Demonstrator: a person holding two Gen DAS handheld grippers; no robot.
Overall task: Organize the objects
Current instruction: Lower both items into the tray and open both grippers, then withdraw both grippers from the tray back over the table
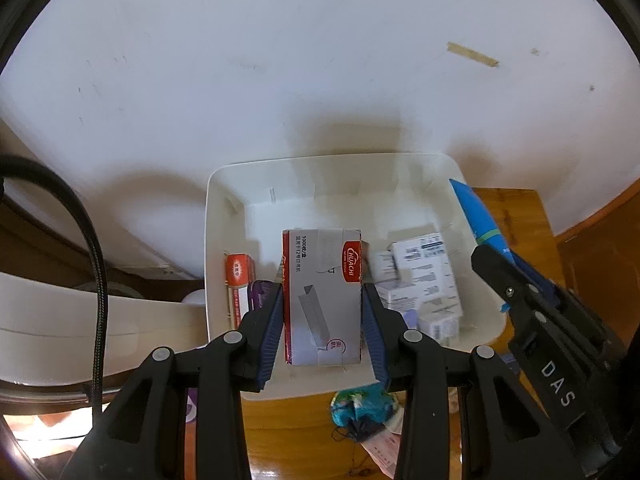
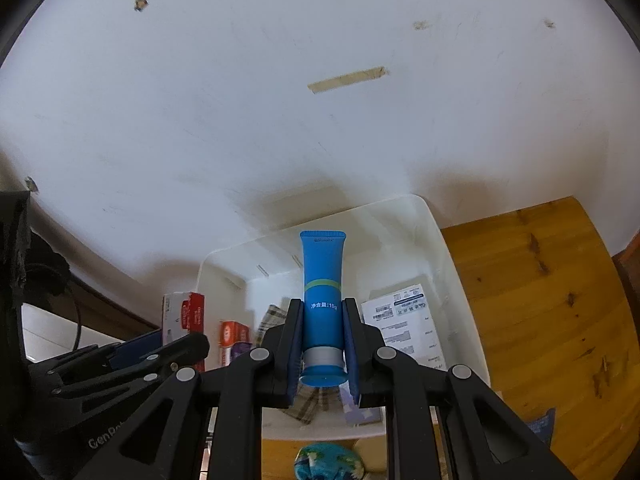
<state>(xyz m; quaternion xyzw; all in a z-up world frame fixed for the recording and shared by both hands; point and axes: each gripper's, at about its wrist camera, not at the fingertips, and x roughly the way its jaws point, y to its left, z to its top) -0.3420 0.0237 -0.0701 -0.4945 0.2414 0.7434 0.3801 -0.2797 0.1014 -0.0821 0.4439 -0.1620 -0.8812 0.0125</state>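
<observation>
Staple box (image 1: pixel 322 296): clamped in left tool (image 1: pixel 323 312), held over white bin (image 1: pixel 216 216).
Blue tube (image 2: pixel 323 304): pinched cap-down in right tool (image 2: pixel 322 344), above same bin.
Stowed: cartons (image 1: pixel 424 276), red pack (image 1: pixel 239 276).
Left: crumpled teal wrapper (image 1: pixel 362 402) on wooden surface (image 2: pixel 532 280); seemingly both held items.

Home, scuffed white wall (image 2: pixel 280 120), wooden table (image 2: pixel 540 300)
</observation>
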